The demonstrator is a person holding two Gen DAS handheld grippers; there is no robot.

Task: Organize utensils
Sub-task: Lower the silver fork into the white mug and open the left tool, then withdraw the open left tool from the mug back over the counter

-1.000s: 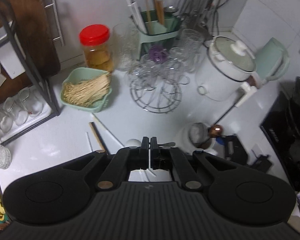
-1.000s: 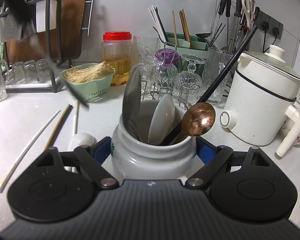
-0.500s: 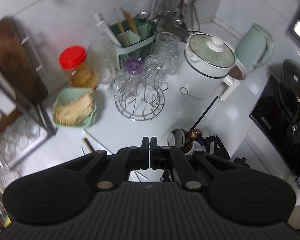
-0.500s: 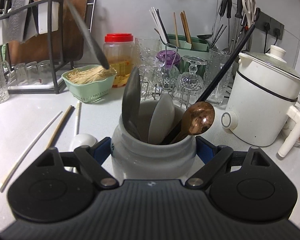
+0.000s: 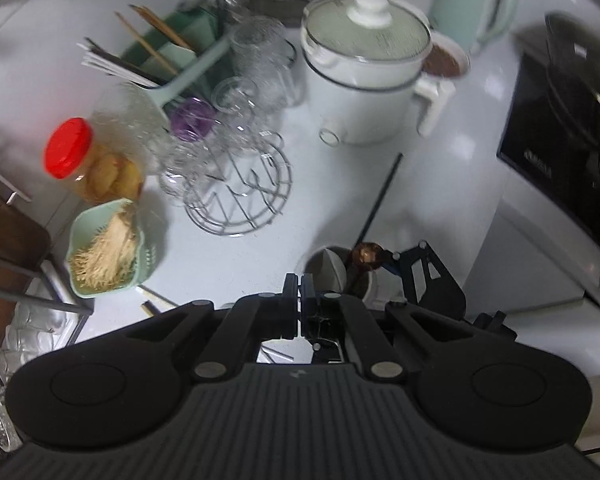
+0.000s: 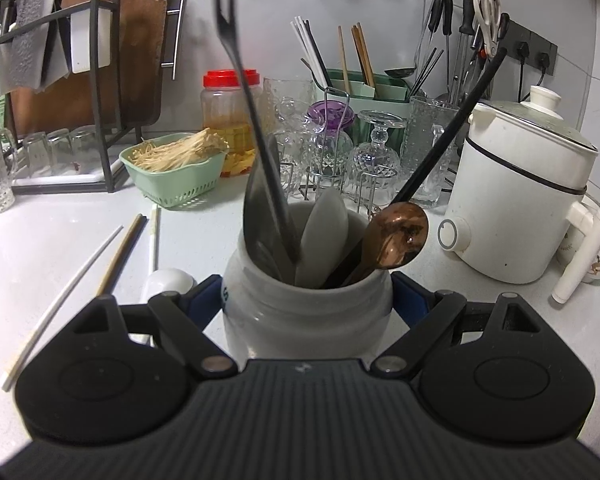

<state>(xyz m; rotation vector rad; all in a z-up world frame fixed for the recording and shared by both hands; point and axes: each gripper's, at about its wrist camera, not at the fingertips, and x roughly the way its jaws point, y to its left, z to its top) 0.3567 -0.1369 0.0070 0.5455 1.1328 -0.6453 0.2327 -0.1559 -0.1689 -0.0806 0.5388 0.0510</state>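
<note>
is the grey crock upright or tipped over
Upright. The grey crock stands on the counter with its mouth up, clamped by the right gripper, utensils inside.

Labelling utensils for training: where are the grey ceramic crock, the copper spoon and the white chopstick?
grey ceramic crock (image 6: 300, 320): right wrist view, front wall.
copper spoon (image 6: 400, 236): right wrist view, bowl.
white chopstick (image 6: 64, 304): right wrist view, mid-shaft.

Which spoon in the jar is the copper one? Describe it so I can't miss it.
Find the white cooker, then the grey jar left of it, clamped in the right gripper. The copper spoon leans at the jar's right rim: shiny rose-brown bowl up, unlike the dull grey and white ones beside it.
</note>
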